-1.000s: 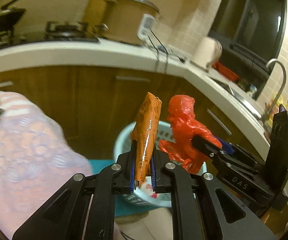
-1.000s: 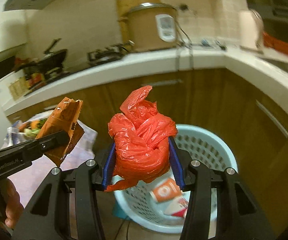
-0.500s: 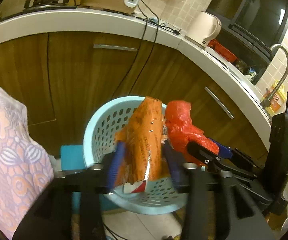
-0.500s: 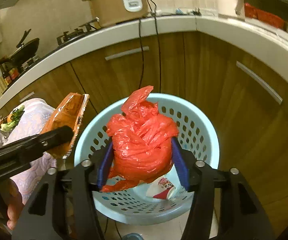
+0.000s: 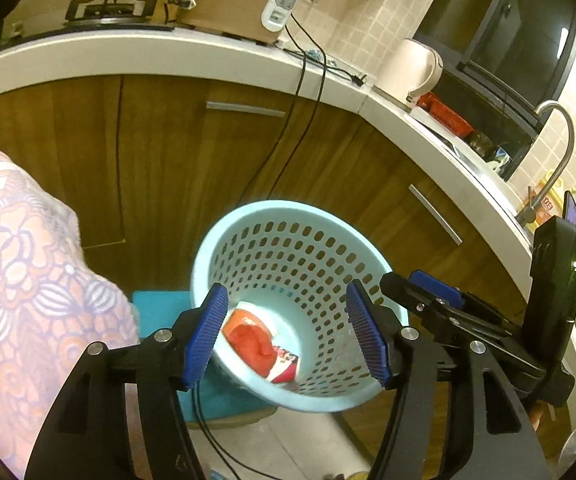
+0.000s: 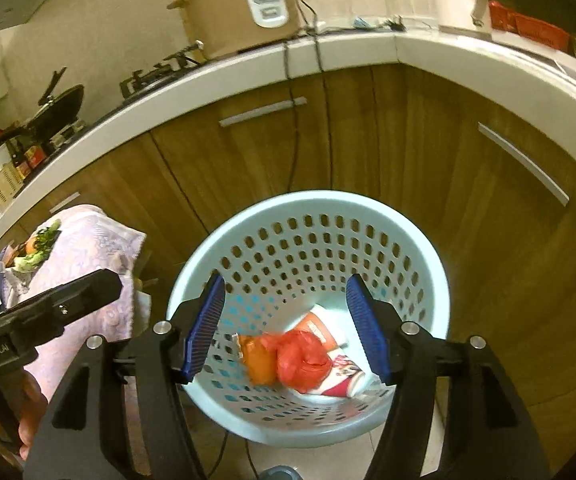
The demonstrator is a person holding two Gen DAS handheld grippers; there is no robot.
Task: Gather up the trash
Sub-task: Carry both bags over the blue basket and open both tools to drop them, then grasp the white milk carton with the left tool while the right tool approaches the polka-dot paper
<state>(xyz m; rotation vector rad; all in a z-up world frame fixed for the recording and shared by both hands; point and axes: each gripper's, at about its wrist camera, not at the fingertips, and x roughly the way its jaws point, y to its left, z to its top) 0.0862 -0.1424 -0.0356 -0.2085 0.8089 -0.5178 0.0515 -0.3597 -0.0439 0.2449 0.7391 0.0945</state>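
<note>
Both grippers hung above the pale blue basket (image 6: 427, 264). The left gripper (image 5: 288, 336) and the right gripper (image 6: 284, 328) had their jaws spread and opening, nothing between the pads. The red plastic bag (image 6: 303, 356) and orange wrapper (image 6: 260, 364) lay touching on the basket's bottom, below the jaws.

Left hand-held gripper (image 5: 286, 330) and right hand-held gripper (image 6: 286, 326) opening, both empty.
</note>
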